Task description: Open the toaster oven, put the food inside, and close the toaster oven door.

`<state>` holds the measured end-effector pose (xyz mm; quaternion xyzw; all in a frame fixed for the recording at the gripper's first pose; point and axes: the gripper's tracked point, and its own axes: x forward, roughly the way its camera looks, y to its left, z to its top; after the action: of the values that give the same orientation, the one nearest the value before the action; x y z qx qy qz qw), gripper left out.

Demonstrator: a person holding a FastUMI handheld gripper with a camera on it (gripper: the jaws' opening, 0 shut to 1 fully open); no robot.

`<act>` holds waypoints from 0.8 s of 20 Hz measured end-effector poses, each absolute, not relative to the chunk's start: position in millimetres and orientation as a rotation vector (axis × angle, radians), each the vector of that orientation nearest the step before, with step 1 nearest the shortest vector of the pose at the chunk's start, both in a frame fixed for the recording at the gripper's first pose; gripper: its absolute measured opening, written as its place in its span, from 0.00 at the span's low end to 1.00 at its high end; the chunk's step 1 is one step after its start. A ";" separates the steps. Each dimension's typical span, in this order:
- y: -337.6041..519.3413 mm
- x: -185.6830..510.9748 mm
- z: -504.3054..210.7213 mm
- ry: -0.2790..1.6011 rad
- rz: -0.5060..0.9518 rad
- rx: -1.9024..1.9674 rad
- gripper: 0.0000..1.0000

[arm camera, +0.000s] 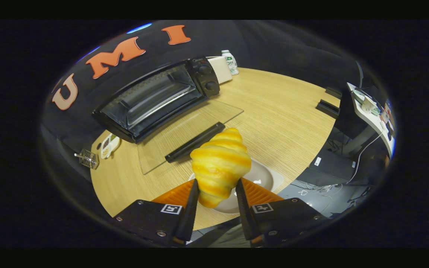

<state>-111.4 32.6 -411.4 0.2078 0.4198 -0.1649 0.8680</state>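
You've got the croissant (220, 165) clamped in the gripper (217, 195): both fingers press its lower flanks, one each side, jaws at a mid gap set by the pastry's width. It stands tip-up betw. the fingers, its bottom end hanging just below the fingertips. It looks lifted clear of the plate (263, 176), which lies right under and behind it, at approx. 3 o'clock from the croissant, near the table's (285, 111) front edge.

At 11 o'clock from the croissant sits the oven (158, 96), door (190, 130) fully dropped, flat on the table. The glass pane reaches toward you and its dark handle (195, 142) lies just ahead of the croissant's tip, close but apart. Cavity open, a wire rack (158, 102) visible inside. Two knobs (207, 77) on the oven's right end panel.

Beyond the oven, at 12 o'clock: a pale box (221, 69) against its right side, and a small bottle (230, 62) just beside that.

At 9 o'clock, by the table's left edge: a small packet (109, 145) and a little wire holder (87, 158), near each other.

At 3 o'clock, well off the table: a white desk (367, 111) w/ clutter, cables on the floor below it.
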 end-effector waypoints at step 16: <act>106.5 37.2 -361.5 0.664 -0.031 0.824 0.53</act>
<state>37.2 106.5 -361.5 0.3929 0.3166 -0.0147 0.8632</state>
